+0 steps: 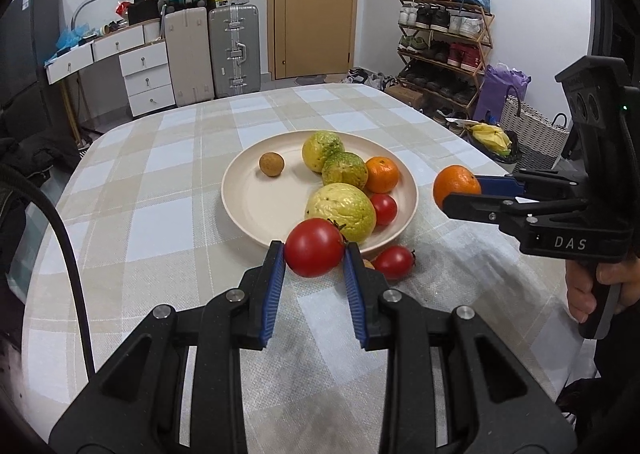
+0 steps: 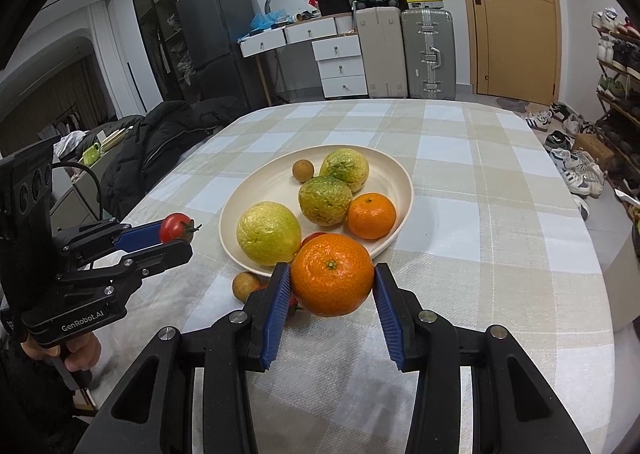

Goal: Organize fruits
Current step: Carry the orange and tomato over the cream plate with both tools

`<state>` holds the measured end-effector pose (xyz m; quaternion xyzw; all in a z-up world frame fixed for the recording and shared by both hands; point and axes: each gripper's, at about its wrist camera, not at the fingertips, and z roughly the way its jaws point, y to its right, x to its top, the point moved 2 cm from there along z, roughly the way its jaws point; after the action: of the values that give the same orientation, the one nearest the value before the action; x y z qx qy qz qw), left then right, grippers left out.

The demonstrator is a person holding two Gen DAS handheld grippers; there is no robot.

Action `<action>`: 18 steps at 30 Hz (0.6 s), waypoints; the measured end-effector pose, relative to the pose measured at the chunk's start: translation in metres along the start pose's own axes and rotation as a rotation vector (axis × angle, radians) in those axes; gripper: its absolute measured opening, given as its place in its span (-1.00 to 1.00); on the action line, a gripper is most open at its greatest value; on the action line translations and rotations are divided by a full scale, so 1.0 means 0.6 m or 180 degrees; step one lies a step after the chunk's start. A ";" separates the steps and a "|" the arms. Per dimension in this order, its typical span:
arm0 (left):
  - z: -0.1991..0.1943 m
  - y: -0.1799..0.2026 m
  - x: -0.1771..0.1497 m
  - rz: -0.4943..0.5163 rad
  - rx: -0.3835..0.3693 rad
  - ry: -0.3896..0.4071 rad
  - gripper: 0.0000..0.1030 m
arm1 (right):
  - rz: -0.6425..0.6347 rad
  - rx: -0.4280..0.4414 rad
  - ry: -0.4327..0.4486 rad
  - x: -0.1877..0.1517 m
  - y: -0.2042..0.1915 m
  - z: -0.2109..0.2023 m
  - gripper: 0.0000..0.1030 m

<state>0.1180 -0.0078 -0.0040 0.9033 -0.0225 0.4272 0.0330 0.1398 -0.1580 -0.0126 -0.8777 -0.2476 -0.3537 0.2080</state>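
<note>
Left wrist view shows our left gripper (image 1: 314, 254) clamped on a tomato (image 1: 314, 247) at the plate's (image 1: 256, 209) near rim; our right gripper (image 2: 332, 278) pinches an orange (image 2: 332, 275). We judge each should be lowered into bare plate space, clear of the guavas (image 1: 340, 211), before we release.

My left gripper (image 1: 315, 254): clamps a red tomato (image 1: 314, 247), just before the plate (image 1: 236, 193).
My right gripper (image 1: 460, 189): grips an orange (image 1: 454, 183), right of the plate.
</note>
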 end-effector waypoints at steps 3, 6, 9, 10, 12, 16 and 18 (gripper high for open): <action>0.007 -0.004 0.003 -0.0025 0.0038 0.0013 -0.48 | 0.0030 -0.0039 0.0014 0.002 0.004 0.004 -0.17; 0.016 -0.012 0.008 -0.0065 0.0082 0.0015 -0.48 | 0.0055 -0.0106 0.0025 0.006 0.010 0.012 -0.17; 0.024 -0.019 0.012 -0.0105 0.0107 0.0034 -0.48 | 0.0084 -0.0119 0.0011 0.010 0.015 0.023 -0.17; 0.028 -0.022 0.016 -0.0120 0.0120 0.0043 -0.48 | 0.0084 -0.0121 0.0007 0.011 0.016 0.026 -0.17; 0.032 -0.029 0.020 -0.0165 0.0127 0.0065 -0.48 | 0.0092 -0.0118 0.0000 0.012 0.017 0.032 -0.17; 0.043 -0.037 0.029 -0.0211 0.0138 0.0079 -0.48 | 0.0103 -0.0090 -0.0026 0.019 0.017 0.044 -0.17; 0.049 -0.039 0.032 -0.0219 0.0133 0.0080 -0.48 | 0.0073 -0.0103 -0.0030 0.024 0.013 0.050 -0.17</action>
<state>0.1545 0.0130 -0.0083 0.8986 0.0179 0.4374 0.0291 0.1690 -0.1440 -0.0236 -0.8854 -0.2328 -0.3511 0.1967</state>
